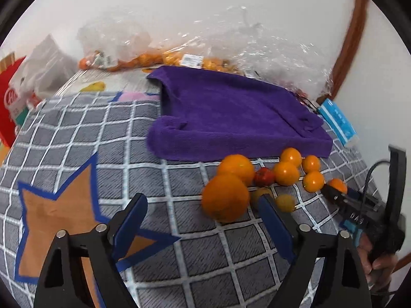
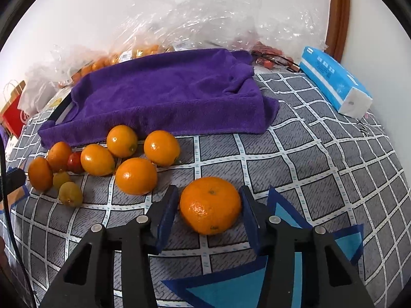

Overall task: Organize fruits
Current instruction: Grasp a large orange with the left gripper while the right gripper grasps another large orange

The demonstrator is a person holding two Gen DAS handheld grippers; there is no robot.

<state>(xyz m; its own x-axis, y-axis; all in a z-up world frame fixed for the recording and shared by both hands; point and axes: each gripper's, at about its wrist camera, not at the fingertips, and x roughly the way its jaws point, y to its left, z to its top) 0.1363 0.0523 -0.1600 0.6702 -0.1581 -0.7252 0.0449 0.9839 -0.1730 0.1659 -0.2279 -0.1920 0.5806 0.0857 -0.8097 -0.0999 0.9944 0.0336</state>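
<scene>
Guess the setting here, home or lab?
Probably a home, likely a bed or padded mat against a wall. Cues: the grid-patterned quilt with star patches, a tissue pack, and clear grocery bags of fruit piled by the wall, with a purple towel spread out.

Grey grid-patterned mat with star prints, bearing a draped purple towel, a cluster of oranges — one red fruit among them — a blue tissue pack, clear plastic bags behind.

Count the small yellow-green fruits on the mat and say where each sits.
2. One lies at the near-left edge of the loose pile; the other touches it just behind, beside the red fruit. More could be hidden behind the orange fruits.
</scene>
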